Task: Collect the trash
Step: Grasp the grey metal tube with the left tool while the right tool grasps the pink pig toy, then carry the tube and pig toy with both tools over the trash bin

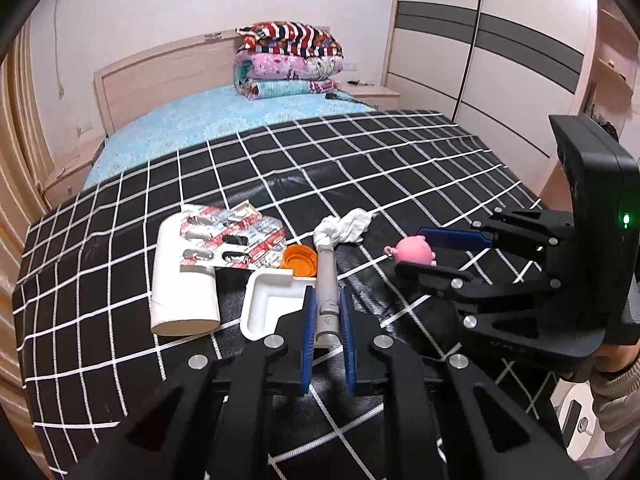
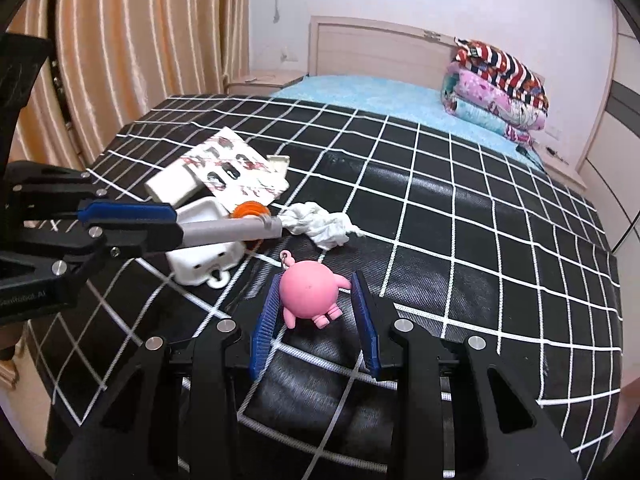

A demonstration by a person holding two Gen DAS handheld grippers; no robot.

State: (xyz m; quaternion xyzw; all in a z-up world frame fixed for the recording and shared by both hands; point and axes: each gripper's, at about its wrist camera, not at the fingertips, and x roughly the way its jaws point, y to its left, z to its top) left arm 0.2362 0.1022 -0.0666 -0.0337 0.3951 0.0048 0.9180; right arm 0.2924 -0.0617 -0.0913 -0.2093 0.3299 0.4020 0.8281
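Note:
My left gripper (image 1: 327, 312) is shut on a grey rod-like tool (image 1: 326, 280), whose tip touches a crumpled white tissue (image 1: 348, 228). The same tool (image 2: 232, 232) and tissue (image 2: 320, 222) show in the right wrist view. My right gripper (image 2: 316, 300) is open, its blue pads (image 2: 266, 316) on either side of a pink pig keychain toy (image 2: 310, 294) that lies on the black checked cover. The toy (image 1: 414, 252) also shows in the left wrist view. An orange cap (image 1: 298, 260), a blister pack (image 1: 236, 240) and a white tray (image 1: 272, 304) lie left of the tissue.
A white paper roll (image 1: 182, 284) lies under the blister pack. The black grid cover (image 1: 400, 168) spreads over a bed with a blue sheet (image 1: 224, 116). Folded quilts (image 1: 290, 60) sit by the headboard. Curtains (image 2: 132, 52) hang left; a wardrobe (image 1: 500, 52) stands right.

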